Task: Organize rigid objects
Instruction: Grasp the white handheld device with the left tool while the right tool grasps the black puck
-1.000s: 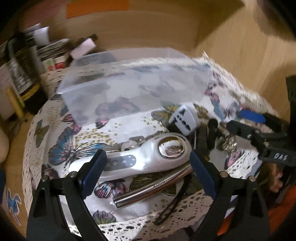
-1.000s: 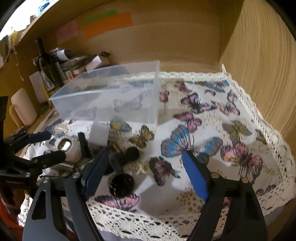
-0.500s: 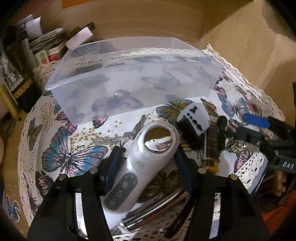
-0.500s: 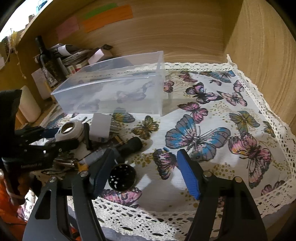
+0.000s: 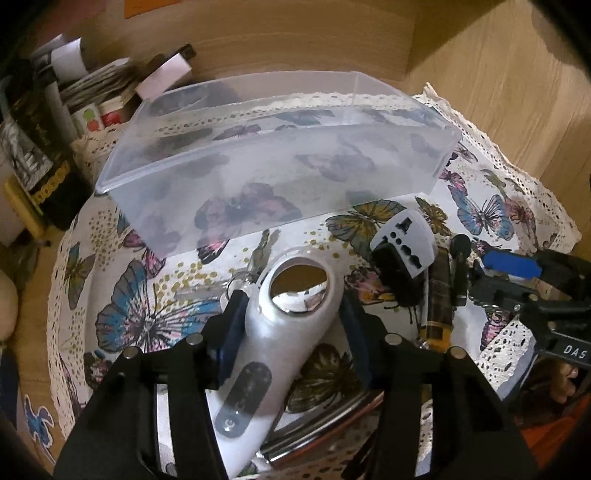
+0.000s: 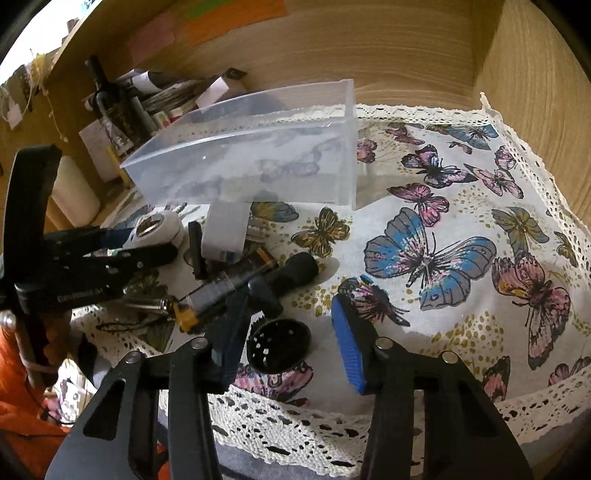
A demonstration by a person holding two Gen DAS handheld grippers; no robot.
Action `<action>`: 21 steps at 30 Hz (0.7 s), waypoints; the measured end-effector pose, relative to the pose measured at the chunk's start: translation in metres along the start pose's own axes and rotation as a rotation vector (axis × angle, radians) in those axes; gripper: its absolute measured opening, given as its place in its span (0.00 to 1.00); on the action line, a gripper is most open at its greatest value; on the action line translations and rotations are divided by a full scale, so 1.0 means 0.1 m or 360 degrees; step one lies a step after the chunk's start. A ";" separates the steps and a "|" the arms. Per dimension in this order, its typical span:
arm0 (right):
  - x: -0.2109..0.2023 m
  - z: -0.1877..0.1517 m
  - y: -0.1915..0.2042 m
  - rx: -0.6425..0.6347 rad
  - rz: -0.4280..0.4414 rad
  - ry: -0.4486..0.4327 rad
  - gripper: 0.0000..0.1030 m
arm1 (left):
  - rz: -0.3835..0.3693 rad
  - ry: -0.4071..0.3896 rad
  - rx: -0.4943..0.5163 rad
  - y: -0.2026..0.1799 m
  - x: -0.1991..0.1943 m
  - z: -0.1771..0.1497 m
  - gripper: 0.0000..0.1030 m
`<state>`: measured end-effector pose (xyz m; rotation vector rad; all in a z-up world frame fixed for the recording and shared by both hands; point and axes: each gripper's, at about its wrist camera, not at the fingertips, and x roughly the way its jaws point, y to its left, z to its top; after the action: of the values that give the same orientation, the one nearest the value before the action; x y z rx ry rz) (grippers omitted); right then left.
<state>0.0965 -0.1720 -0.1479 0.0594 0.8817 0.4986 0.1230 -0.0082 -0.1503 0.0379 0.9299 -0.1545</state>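
Across the butterfly-printed, lace-edged tablecloth (image 6: 461,206), the clear rectangular plastic bin (image 5: 273,177) sits at the back, open side up, probably so the clutter in front can go in. Below it, the left gripper (image 5: 291,328) is clamped across the neck of a white, long-handled device with a round mirrored head (image 5: 291,306); its long axis runs head-first toward the bin, handle trailing back. The right gripper (image 6: 284,328) hovers with fingers apart above a small black perforated disc (image 6: 279,345), apparently not touching it.

1. A home corner: a butterfly-print tablecloth (image 6: 436,254) with lace edging covers the tabletop against wood-panelled walls (image 6: 369,40).
2. A wine bottle (image 6: 110,107), stacked papers (image 6: 166,96) and sticky notes (image 6: 229,18) crowd the back.
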 end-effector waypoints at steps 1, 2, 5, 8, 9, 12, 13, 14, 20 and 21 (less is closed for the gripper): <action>0.00 0.00 0.00 0.0000 0.0002 0.0003 0.41 | 0.0003 -0.0009 0.0004 -0.01 0.00 0.00 0.48; 0.01 0.00 0.01 -0.0003 0.0010 0.0010 0.41 | 0.0002 -0.0017 0.0002 0.00 0.00 0.00 0.48; 0.02 -0.04 0.05 -0.0062 0.0024 0.0036 0.41 | -0.0003 -0.0029 -0.0021 0.02 -0.02 -0.02 0.45; 0.00 -0.07 0.09 -0.0124 0.0030 0.0044 0.30 | -0.0011 -0.0042 -0.0059 0.07 -0.05 -0.03 0.44; -0.02 -0.07 0.08 -0.0133 0.0035 0.0052 0.30 | -0.0006 -0.0050 -0.0070 0.09 -0.07 -0.03 0.43; -0.06 -0.06 0.03 -0.0116 0.0026 0.0040 0.30 | -0.0002 -0.0089 -0.0100 0.14 -0.15 -0.03 0.42; -0.08 -0.04 0.01 -0.0102 0.0018 0.0025 0.30 | -0.0002 -0.0099 -0.0110 0.16 -0.18 -0.02 0.42; -0.10 -0.03 -0.01 -0.0087 0.0014 0.0008 0.30 | -0.0003 -0.0112 -0.0121 0.18 -0.21 -0.01 0.41; -0.23 0.07 -0.04 -0.0060 -0.0049 -0.0097 0.30 | -0.0003 -0.0210 -0.0158 0.24 -0.39 0.05 0.41; -0.24 0.10 -0.05 -0.0051 -0.0058 -0.0113 0.30 | -0.0002 -0.0238 -0.0164 0.25 -0.44 0.07 0.41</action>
<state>0.0931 -0.1856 -0.1257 0.0316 0.8039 0.4738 0.1061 0.0208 -0.1117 -0.0691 0.7873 -0.1088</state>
